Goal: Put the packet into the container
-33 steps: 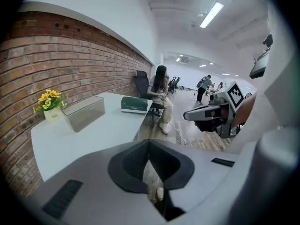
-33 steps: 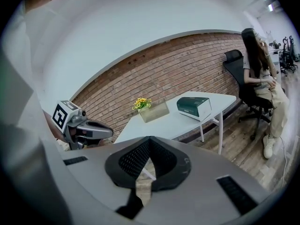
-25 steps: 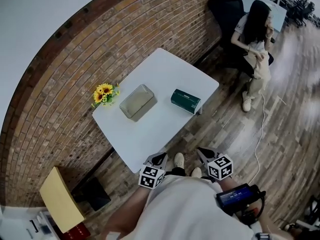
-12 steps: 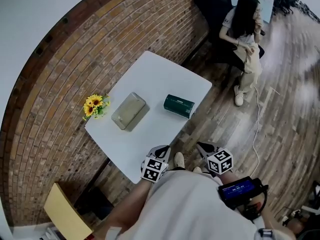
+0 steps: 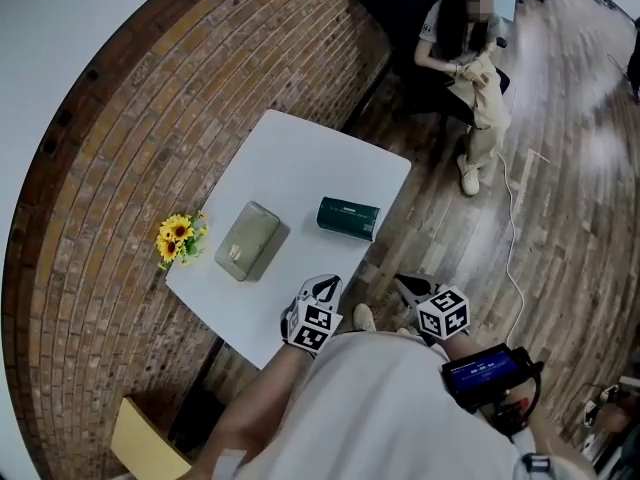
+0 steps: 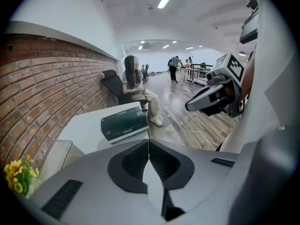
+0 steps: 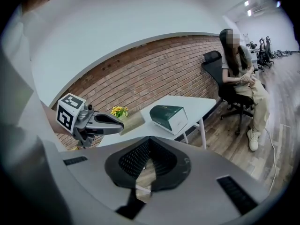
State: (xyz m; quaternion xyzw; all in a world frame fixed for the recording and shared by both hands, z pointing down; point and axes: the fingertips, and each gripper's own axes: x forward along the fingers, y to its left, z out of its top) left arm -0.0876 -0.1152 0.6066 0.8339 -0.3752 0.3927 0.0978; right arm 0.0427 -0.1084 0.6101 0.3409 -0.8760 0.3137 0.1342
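Packet [image 5: 348, 217]: dark green box with a white end, lying flat on the table, ahead of both grippers and apart from them; slightly right of the left gripper's line, left of the right gripper's line. Outside the container.

Table [image 5: 300, 158]: white, square top, set against a brick wall; its near edge is just ahead of the left gripper.

Seated person [image 5: 460, 38]: on a dark chair beyond the table's far corner, well ahead of the right gripper.

Container [image 5: 247, 240]: clear, rectangular, on the table ahead and left of the left gripper; beside the packet, not touching it.

Left gripper [image 5: 325, 286]: jaws pressed together, nothing between them.

Right gripper [image 5: 408, 286]: jaws meeting at the tips, empty; held over the wooden floor, off the table.

Flowers [image 5: 178, 236]: small yellow bunch, left of the container.
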